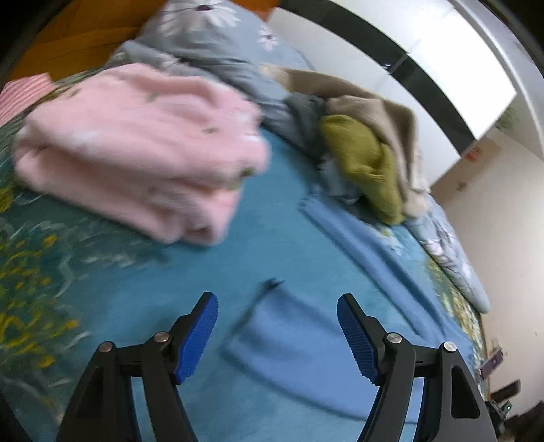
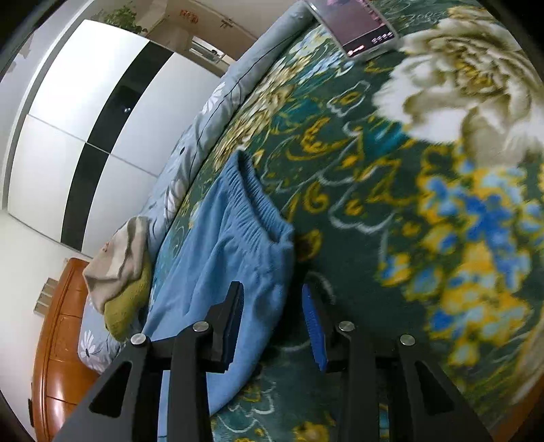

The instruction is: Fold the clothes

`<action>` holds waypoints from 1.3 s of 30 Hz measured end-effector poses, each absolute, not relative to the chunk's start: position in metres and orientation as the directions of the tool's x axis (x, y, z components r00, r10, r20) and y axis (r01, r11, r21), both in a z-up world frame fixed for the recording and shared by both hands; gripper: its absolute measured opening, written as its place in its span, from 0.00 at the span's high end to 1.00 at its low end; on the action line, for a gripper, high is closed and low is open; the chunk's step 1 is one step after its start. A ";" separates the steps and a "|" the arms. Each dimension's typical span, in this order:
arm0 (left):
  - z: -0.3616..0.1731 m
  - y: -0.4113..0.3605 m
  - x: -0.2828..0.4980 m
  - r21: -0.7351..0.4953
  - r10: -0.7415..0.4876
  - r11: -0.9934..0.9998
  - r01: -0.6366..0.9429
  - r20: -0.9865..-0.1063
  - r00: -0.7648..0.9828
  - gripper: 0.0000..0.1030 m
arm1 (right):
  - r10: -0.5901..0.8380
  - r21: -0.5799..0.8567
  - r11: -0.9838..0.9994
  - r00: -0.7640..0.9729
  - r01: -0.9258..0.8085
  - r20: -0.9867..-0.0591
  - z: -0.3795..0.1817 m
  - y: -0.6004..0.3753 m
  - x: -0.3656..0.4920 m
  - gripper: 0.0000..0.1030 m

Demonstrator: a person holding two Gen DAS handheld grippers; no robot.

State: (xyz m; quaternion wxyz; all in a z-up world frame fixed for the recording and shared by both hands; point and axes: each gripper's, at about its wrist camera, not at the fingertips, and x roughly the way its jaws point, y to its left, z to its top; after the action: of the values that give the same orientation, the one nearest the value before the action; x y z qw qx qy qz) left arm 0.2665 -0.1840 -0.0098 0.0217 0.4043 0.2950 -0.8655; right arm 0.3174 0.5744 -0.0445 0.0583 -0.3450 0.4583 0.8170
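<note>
Blue fleece trousers (image 2: 234,244) lie spread on a floral bed blanket (image 2: 391,210), their gathered elastic waistband visible only through our right wrist camera, along with a tablet (image 2: 357,27) at the blanket's far edge. Our right gripper (image 2: 272,323) stands partly open, its jaws straddling the trousers' edge near the waist without closing on the cloth. Our left wrist camera alone shows a folded pink garment (image 1: 142,149) on the blanket and a heap of olive and beige clothes (image 1: 370,149) beyond. There our left gripper (image 1: 277,333) hangs wide open and empty above the trousers (image 1: 306,346), whose surface looks soft, flat and blurred.
</note>
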 end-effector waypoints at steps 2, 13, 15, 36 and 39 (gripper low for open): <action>-0.019 -0.180 0.268 -0.488 0.215 -0.828 0.278 -0.732 -0.646 0.26 | -0.227 0.710 -0.569 -0.751 -0.415 -0.620 -0.049 0.571 0.313 0.64; -0.043 -0.154 0.269 -0.402 0.196 -0.881 0.251 -0.792 -0.577 0.47 | -0.256 0.749 -0.534 -0.769 -0.393 -0.586 -0.054 0.559 0.312 0.83; -0.044 -0.156 0.268 -0.401 0.183 -0.875 0.271 -0.793 -0.581 0.64 | -0.248 0.745 -0.539 -0.771 -0.393 -0.587 -0.053 0.554 0.311 0.93; -0.007 -0.173 0.279 -0.464 0.199 -0.853 0.240 -0.714 -0.672 0.96 | -0.210 0.781 -0.481 -0.812 -0.398 -0.544 -0.043 0.569 0.377 0.98; 0.013 -0.177 0.284 -0.468 0.185 -0.856 0.219 -0.673 -0.716 0.96 | -0.211 0.779 -0.518 -0.830 -0.353 -0.517 -0.027 0.563 0.378 0.98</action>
State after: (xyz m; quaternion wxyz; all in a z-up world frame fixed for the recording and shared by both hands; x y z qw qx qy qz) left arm 0.2837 -0.1766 0.0134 0.0096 0.3765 0.2682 -0.8867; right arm 0.3776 0.5625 -0.0269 0.0434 -0.2883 0.4889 0.8222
